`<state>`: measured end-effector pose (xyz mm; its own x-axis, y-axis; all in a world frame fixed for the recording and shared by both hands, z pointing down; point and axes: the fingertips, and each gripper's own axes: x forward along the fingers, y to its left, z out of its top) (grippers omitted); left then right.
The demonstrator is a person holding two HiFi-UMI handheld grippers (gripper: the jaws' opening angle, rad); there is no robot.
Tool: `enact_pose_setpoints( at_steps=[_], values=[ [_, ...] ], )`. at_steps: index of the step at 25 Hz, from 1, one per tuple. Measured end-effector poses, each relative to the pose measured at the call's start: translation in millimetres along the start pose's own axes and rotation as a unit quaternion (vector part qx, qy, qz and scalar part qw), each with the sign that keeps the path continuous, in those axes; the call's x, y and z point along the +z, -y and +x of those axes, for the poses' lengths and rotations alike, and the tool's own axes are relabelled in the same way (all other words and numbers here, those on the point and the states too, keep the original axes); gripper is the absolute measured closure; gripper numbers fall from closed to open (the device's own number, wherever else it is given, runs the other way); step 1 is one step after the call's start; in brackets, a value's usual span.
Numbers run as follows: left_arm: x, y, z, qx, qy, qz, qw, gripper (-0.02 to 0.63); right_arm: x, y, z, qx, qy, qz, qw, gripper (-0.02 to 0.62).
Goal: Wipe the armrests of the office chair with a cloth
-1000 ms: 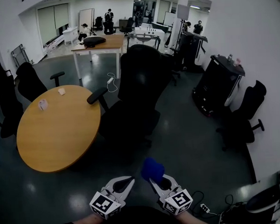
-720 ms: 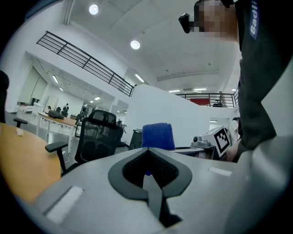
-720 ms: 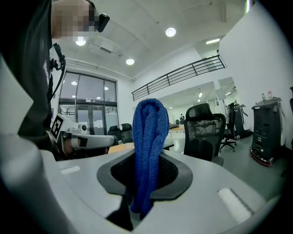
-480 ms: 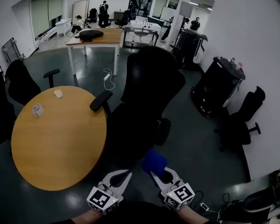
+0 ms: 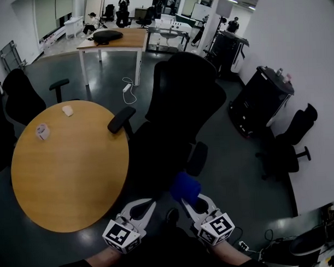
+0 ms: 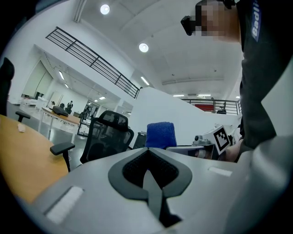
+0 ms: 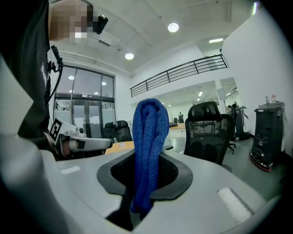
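You were on the approach, right gripper (image 5: 187, 203) clamped on the blue cloth (image 5: 185, 187) short of the office chair (image 5: 179, 97), left gripper (image 5: 150, 204) closed and empty; next it likely needed laying on the nearer armrest (image 5: 197, 158).

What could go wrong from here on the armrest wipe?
1. The blue cloth sits bunched in the right gripper, so its jaws may scrape the office chair.
2. One armrest is beside the round table; a bump seems possible.
3. The left gripper is shut and empty; the chair may swivel unsteadied.
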<state>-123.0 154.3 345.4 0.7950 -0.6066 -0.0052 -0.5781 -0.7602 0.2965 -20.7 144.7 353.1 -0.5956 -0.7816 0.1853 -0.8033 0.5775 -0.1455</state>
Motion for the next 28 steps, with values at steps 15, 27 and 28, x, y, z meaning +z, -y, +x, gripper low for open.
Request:
enact_pose_setpoints(
  at_steps=[15,27,28],
  values=[
    [27.3,-81.7,102.5,0.088,-0.008,0.044,0.9951,0.592,30.8,112.1,98.0,0.085,0.015,-0.005,0.996,0.505],
    [36.9,-131.7,204.8,0.180,-0.024,0.036,0.9826,0.592,42.3,229.0,154.8,0.159,0.005,-0.002,0.987,0.506],
    [36.9,-133.5,208.5,0.186,-0.028,0.037,0.9815,0.592,43.3,233.6,157.6,0.163,0.004,0.000,0.987,0.506]
  ],
)
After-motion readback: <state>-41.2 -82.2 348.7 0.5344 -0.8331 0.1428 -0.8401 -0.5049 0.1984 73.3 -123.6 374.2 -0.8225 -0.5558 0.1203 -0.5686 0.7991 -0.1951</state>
